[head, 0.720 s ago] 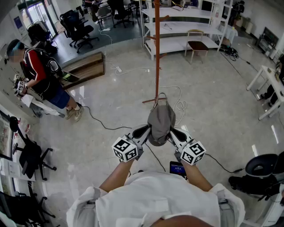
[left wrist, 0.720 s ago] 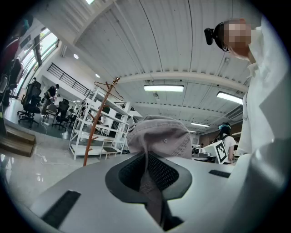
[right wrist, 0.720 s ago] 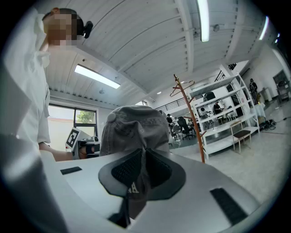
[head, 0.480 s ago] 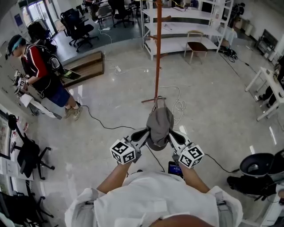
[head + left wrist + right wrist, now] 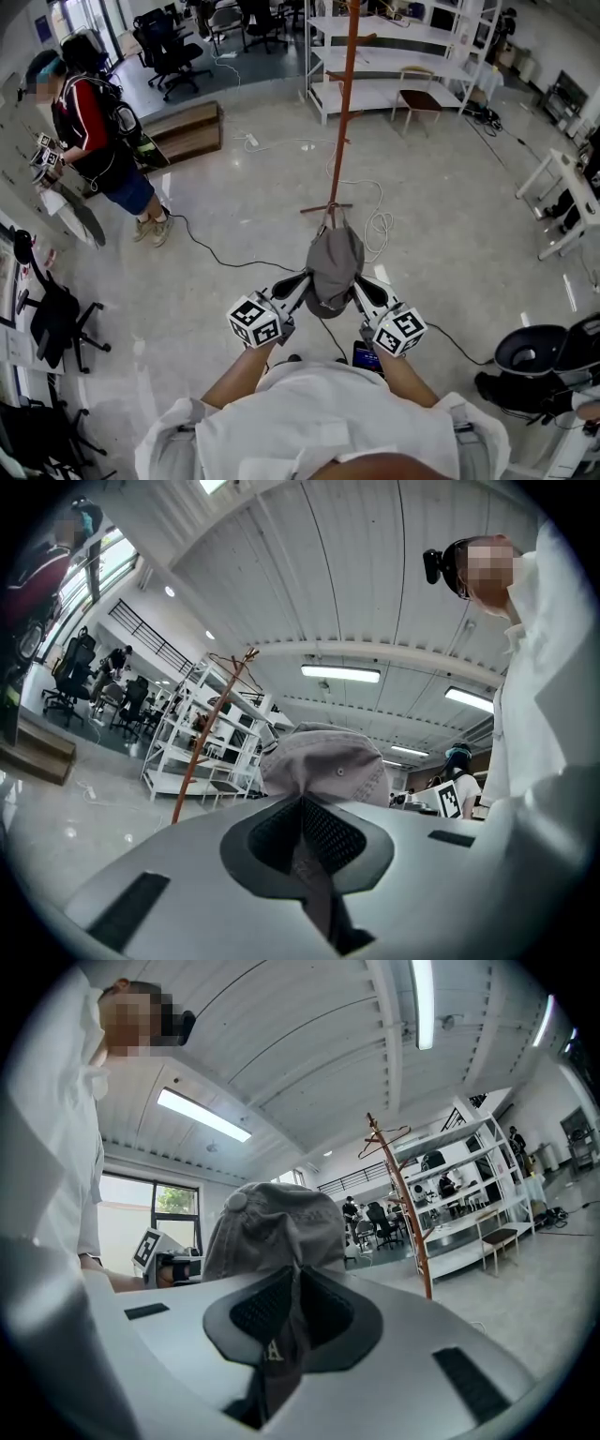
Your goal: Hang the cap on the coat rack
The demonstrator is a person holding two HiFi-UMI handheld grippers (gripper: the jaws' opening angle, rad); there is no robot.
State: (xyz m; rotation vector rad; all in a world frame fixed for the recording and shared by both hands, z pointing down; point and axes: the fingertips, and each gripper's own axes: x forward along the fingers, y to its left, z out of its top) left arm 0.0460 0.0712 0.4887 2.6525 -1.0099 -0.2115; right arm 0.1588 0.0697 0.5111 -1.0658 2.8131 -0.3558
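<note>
A grey cap (image 5: 335,264) hangs in the air between both grippers, held at chest height. My left gripper (image 5: 305,283) is shut on the cap's left edge, and cloth (image 5: 302,860) is pinched between its jaws. On the other side my right gripper (image 5: 358,286) is shut on the cap's brim (image 5: 277,1344). The coat rack (image 5: 343,103), a tall reddish-brown pole with short pegs, stands on the floor straight ahead, some way beyond the cap. It also appears as a slanted pole, the rack (image 5: 211,733), in the left gripper view and the rack (image 5: 403,1204) in the right one.
A person in a red top (image 5: 94,131) stands at the far left by a counter. White shelving (image 5: 403,56) and a chair (image 5: 412,98) are behind the rack. Cables (image 5: 281,150) run over the floor. Office chairs (image 5: 56,323) sit at the left, a black bin (image 5: 534,352) at the right.
I have stepped a little closer to the coat rack, with the cap still held between both grippers. The person at the left has walked a short way to the right.
</note>
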